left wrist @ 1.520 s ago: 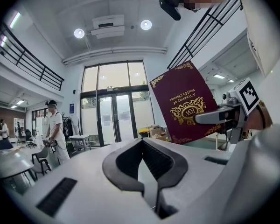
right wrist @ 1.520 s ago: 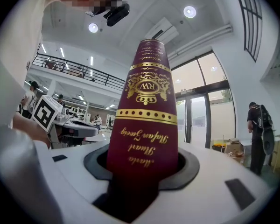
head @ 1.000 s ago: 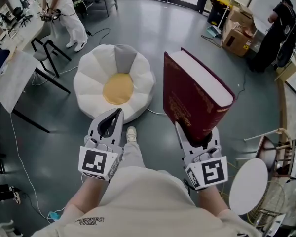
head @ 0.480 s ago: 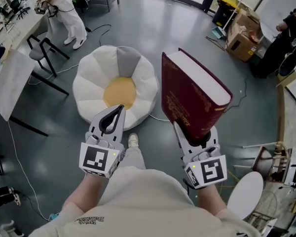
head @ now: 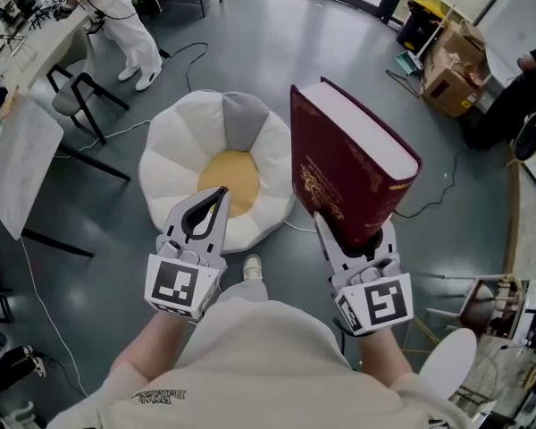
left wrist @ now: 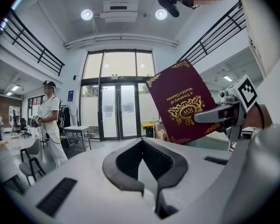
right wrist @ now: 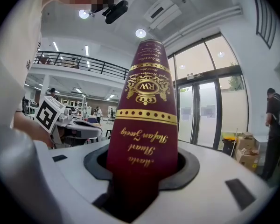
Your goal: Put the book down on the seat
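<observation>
Right gripper (head: 355, 242) grasps the upright maroon book (head: 344, 164); left gripper (head: 216, 198) is clenched, empty; flower-shaped cushion (head: 174, 159), at 11 o'clock, seemingly nearer now.

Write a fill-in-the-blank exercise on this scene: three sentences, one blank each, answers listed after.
1. The right gripper is shut on the lower end of the book, whose cover is dark ____ with gold lettering.
2. The left gripper has its jaws together and holds ____.
3. The flower-shaped seat on the floor has white petals around a ____ centre.

Missing words: red; nothing; yellow
</observation>
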A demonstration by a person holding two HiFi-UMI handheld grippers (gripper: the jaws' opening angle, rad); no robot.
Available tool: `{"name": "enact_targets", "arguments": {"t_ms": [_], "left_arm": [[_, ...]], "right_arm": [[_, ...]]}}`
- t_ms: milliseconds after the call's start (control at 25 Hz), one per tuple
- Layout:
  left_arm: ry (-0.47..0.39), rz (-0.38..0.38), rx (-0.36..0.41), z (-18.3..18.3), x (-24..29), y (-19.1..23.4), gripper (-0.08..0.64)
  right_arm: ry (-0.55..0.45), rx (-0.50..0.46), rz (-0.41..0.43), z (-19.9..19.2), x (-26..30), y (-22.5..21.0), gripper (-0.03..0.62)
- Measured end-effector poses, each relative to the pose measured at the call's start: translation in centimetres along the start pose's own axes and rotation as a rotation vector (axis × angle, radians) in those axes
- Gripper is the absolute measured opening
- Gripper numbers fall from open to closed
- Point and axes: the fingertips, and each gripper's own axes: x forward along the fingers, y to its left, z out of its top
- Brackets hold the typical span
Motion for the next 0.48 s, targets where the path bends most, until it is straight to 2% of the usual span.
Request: {"name": "enact_targets", "arguments": {"t_ms": [200,480], "left_arm": [[-0.005,-0.02,0.007,0.7,2.7,3.6,0.005],[0.005,-0.002,-0.034,0.0,4.1,6.2,0.005]], "right_arm": [[-0.01,0.008,-0.016,1.3,4.6,-0.8,0.219],[0.006,-0.005,0.008,1.9,7.9,-1.0,0.219]]}}
